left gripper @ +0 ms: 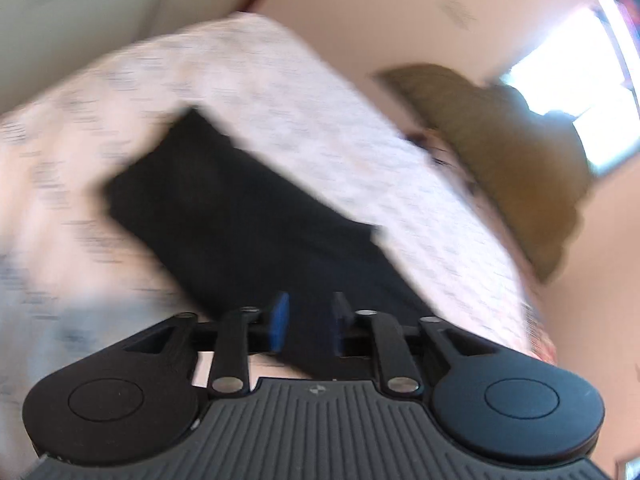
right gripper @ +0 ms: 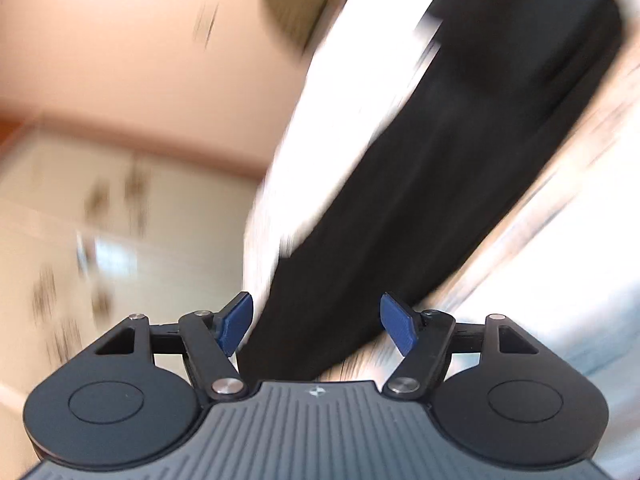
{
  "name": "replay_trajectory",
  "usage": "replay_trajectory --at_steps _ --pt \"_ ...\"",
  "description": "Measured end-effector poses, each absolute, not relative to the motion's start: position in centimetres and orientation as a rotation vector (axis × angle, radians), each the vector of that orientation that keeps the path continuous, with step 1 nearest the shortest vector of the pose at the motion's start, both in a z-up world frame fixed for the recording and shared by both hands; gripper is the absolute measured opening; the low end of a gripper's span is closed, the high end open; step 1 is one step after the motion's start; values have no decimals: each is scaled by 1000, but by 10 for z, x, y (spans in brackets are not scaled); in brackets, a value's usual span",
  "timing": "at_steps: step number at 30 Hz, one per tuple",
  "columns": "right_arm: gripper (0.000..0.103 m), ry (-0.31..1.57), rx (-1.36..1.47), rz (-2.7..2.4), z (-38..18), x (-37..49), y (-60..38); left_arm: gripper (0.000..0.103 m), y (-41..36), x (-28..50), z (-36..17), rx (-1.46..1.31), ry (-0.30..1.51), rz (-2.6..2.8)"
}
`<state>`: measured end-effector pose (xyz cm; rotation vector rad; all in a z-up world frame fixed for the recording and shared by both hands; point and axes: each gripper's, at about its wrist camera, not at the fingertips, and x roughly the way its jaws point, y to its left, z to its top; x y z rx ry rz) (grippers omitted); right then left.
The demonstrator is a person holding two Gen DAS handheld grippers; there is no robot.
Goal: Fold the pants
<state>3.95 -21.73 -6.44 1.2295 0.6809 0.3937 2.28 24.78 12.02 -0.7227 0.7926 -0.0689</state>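
Black pants (left gripper: pixel 240 216) lie lengthwise on a white patterned bedsheet (left gripper: pixel 280 92). My left gripper (left gripper: pixel 308 326) is shut on the near end of the pants, with black cloth pinched between its blue pads (left gripper: pixel 280 320). In the right wrist view the pants (right gripper: pixel 440 168) stretch from the bottom centre up to the top right. My right gripper (right gripper: pixel 318 326) is open, its blue pads (right gripper: pixel 236 326) on either side of the near end of the pants without clamping them. Both views are motion-blurred.
An olive-brown pillow or blanket (left gripper: pixel 512 160) lies at the far right side of the bed. A peach wall (left gripper: pixel 380 12) and a bright window (left gripper: pixel 572 68) are behind it. Pale tiled floor (right gripper: pixel 120 220) is left of the bed.
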Motion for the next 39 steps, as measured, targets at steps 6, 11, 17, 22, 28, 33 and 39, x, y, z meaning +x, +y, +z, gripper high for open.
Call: replay_trajectory --at_steps 6,11,17,22,28,33,39 --pt "71 602 1405 147 -77 21 -299 57 128 73 120 -624 870 -328" --pt "70 601 1401 150 -78 22 -316 57 61 90 110 -582 928 -443" --pt "71 661 1415 137 -98 39 -317 58 37 99 97 -592 957 -486" --pt "70 658 1409 142 -97 40 -315 60 37 108 89 -598 981 -480" --pt "71 613 1462 82 -100 35 -329 63 43 107 86 -601 1000 -474" --pt "71 611 1489 117 -99 36 -329 64 45 109 78 -605 1017 -460" --pt "71 682 1476 192 -97 47 -309 64 48 110 68 -612 1039 -446"
